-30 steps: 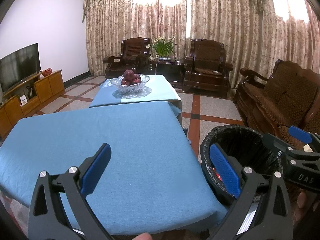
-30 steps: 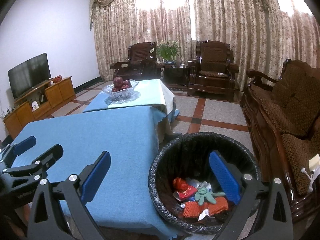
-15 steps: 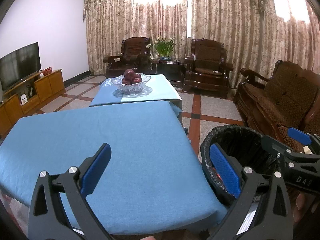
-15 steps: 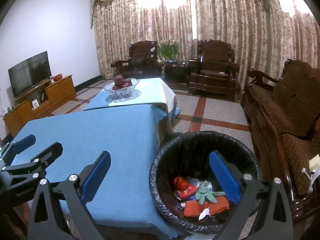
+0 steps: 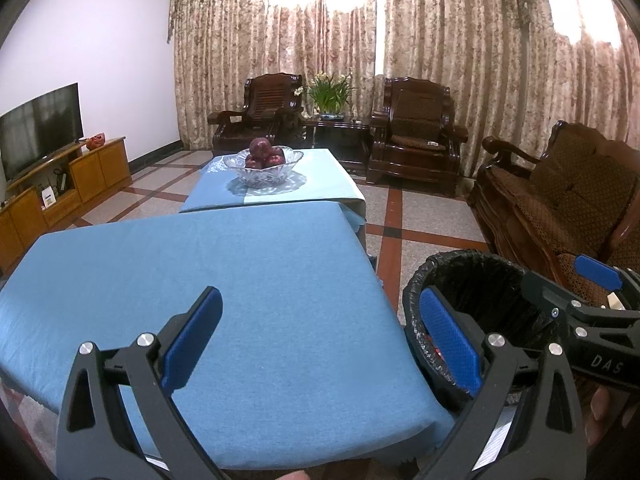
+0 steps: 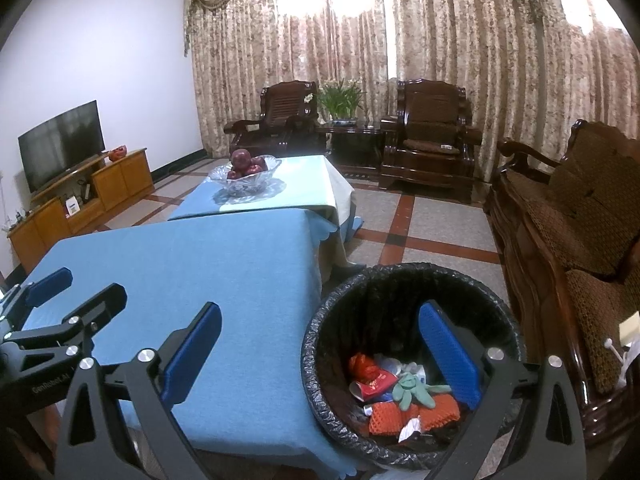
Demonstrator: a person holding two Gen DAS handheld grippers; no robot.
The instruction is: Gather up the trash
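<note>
A black-lined trash bin (image 6: 412, 280) stands on the floor at the right of the blue-clothed table (image 6: 192, 280). It holds several pieces of trash: red wrappers (image 6: 372, 376), a green glove (image 6: 412, 386) and orange foam netting (image 6: 400, 412). My right gripper (image 6: 320, 352) is open and empty, above the bin's near-left rim. My left gripper (image 5: 320, 336) is open and empty over the table's near right corner (image 5: 280, 320); the bin (image 5: 472, 276) shows at its right. The right gripper (image 5: 592, 304) appears at the edge of the left wrist view, the left gripper (image 6: 60, 304) in the right wrist view.
A glass bowl of red fruit (image 5: 264, 162) sits on a second clothed table (image 5: 312, 188) behind. A wooden sofa (image 6: 568, 220) runs along the right, close to the bin. Armchairs (image 5: 416, 128), a plant and curtains stand at the back, a TV cabinet (image 5: 60, 184) on the left.
Both grippers have drifted very slightly; the scene is almost the same. Both stay open and empty.
</note>
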